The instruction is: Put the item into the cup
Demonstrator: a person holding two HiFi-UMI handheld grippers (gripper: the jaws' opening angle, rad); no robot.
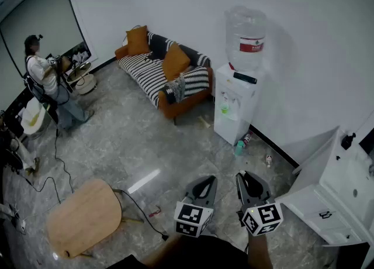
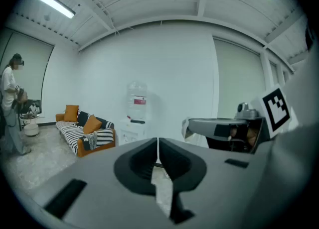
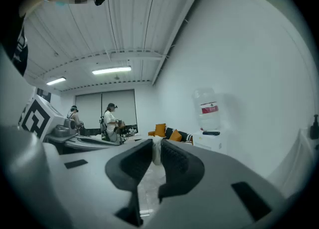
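Finding the cup and item, neither visible near the water dispenser (image 1: 236,101), should come first; left gripper (image 1: 206,178) and right gripper (image 1: 241,175) are closed, empty.

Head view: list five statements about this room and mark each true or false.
1. A bottle sits on top of the dispenser. True.
2. The sofa is plain blue. False: it is black-and-white striped with orange cushions.
3. The left hand-held gripper and right hand-held gripper each hold a cup. False: both are shut and empty.
4. A person stands at the far left. True.
5. The wooden table stands on the sofa. False: it is on the floor.
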